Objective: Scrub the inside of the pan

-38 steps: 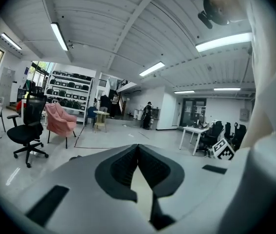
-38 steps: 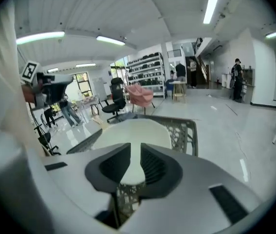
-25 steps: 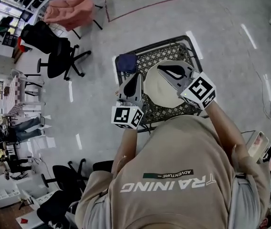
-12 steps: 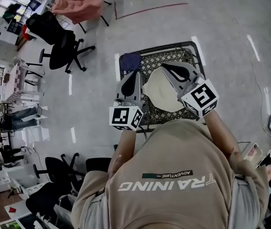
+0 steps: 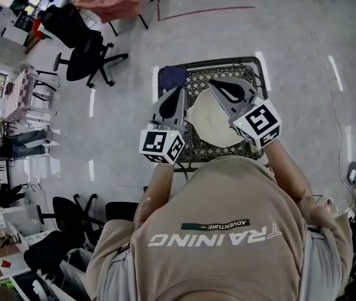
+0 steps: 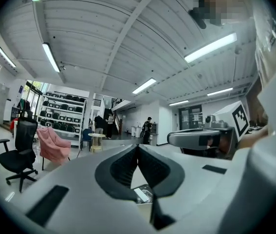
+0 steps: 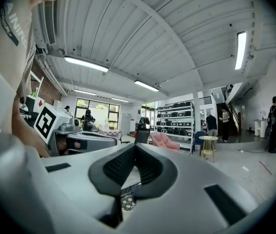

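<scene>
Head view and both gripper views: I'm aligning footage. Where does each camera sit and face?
Head view: on the person's head, facing steeply down at the pan and mesh table; shoulders, arms, left tongs and right tongs show.
Left gripper view: on the left tongs, facing level across the room; its shut jaws show.
Right gripper view: on the right tongs, also level; its shut jaws and a shirt show.
Shared: both gripper views show the pink chair.
</scene>
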